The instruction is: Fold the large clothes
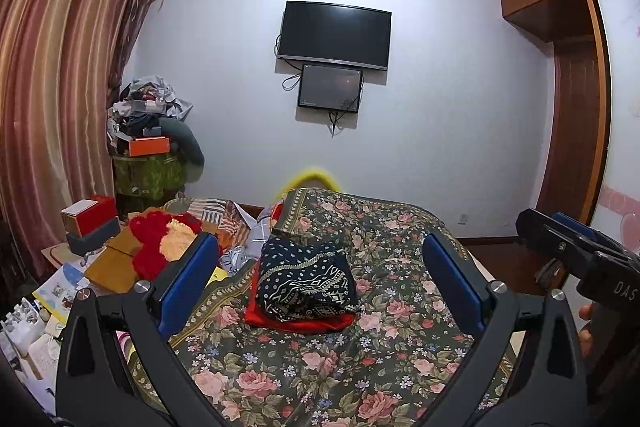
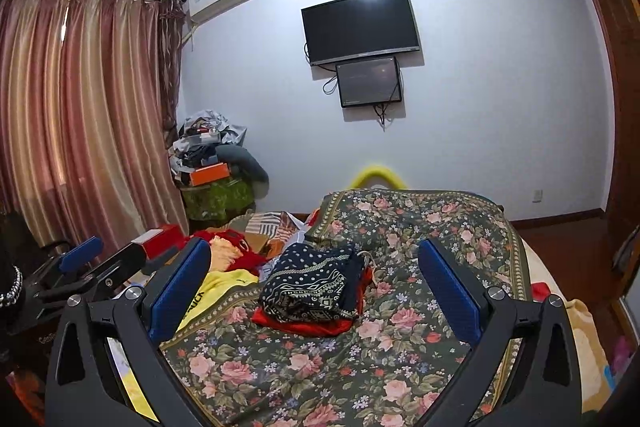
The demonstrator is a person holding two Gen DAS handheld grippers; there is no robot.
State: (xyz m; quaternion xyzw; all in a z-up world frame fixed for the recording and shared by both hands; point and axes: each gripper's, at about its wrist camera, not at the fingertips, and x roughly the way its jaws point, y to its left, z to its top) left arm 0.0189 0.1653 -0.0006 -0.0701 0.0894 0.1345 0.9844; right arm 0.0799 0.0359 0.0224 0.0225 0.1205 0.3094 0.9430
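Note:
A folded dark blue patterned garment (image 1: pixel 306 279) lies on a folded red garment (image 1: pixel 298 321) on the floral bedspread (image 1: pixel 320 379). It also shows in the right wrist view (image 2: pixel 310 287), on the red one (image 2: pixel 304 325). My left gripper (image 1: pixel 320 267) is open and empty, held above and short of the stack. My right gripper (image 2: pixel 314 267) is open and empty too, likewise above the stack. The right gripper's body shows at the right edge of the left wrist view (image 1: pixel 576 255). The left gripper shows at the left in the right wrist view (image 2: pixel 92 267).
A heap of red, yellow and patterned clothes (image 1: pixel 168 239) lies on the bed's left side. Boxes (image 1: pixel 90 223) and papers clutter the left. A loaded green stand (image 1: pixel 150 171) is in the corner by the curtain (image 1: pixel 52 87). Two screens (image 1: pixel 334 35) hang on the far wall. A wardrobe (image 1: pixel 576 99) stands right.

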